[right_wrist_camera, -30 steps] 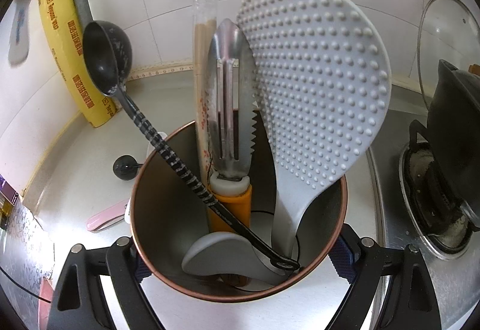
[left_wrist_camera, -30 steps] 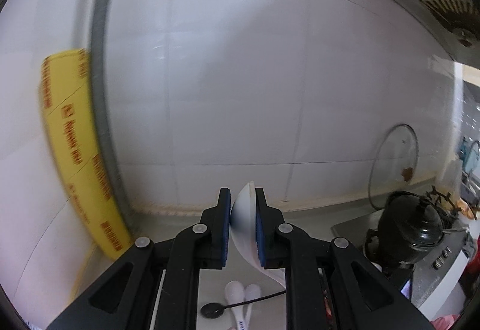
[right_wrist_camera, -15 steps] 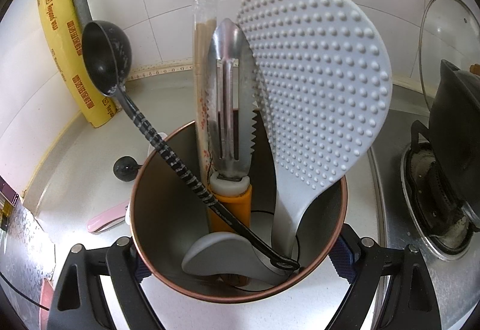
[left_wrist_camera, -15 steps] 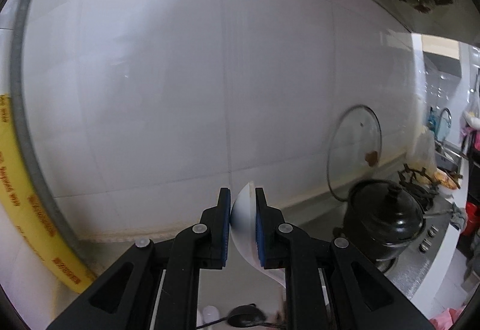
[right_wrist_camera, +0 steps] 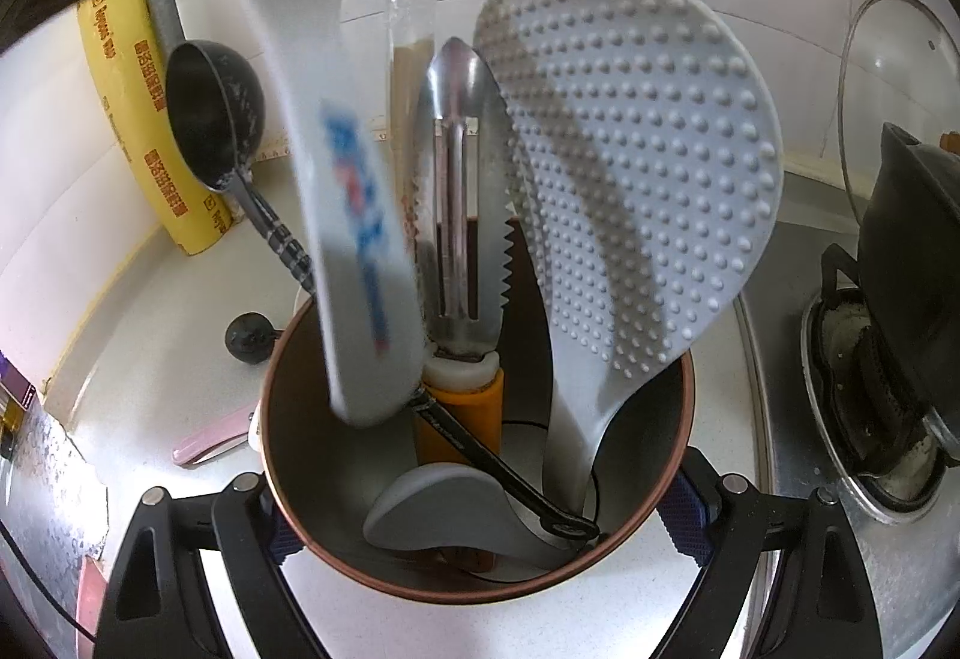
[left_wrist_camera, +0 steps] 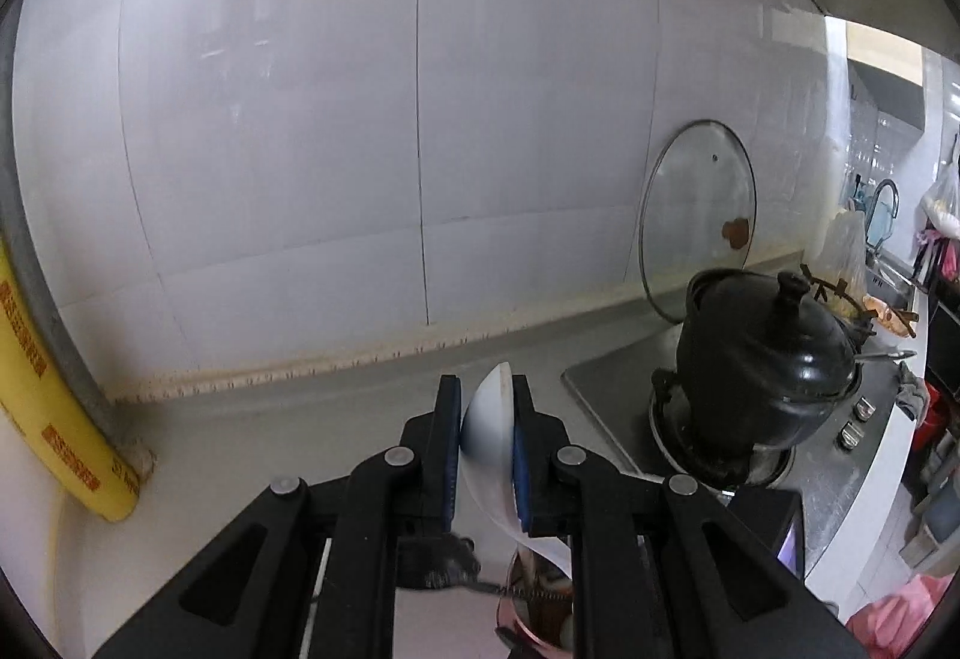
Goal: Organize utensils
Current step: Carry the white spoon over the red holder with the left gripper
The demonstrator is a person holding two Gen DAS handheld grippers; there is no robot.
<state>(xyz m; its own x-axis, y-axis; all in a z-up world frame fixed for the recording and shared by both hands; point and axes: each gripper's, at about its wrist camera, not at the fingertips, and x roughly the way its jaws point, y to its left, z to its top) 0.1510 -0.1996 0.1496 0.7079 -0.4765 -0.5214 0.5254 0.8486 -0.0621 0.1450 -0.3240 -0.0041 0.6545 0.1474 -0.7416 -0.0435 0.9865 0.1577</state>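
left wrist view: left gripper (left_wrist_camera: 486,413) pinched on a white spoon (left_wrist_camera: 489,437) above the counter – right wrist view: right gripper (right_wrist_camera: 480,515) clamped round the copper-rimmed utensil cup (right_wrist_camera: 648,533), spoon handle dipping inside beside the dimpled rice paddle (right_wrist_camera: 624,191).

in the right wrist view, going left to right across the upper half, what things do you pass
yellow wrap roll → black scoop → white spoon → metal peeler → dimpled rice paddle → glass lid
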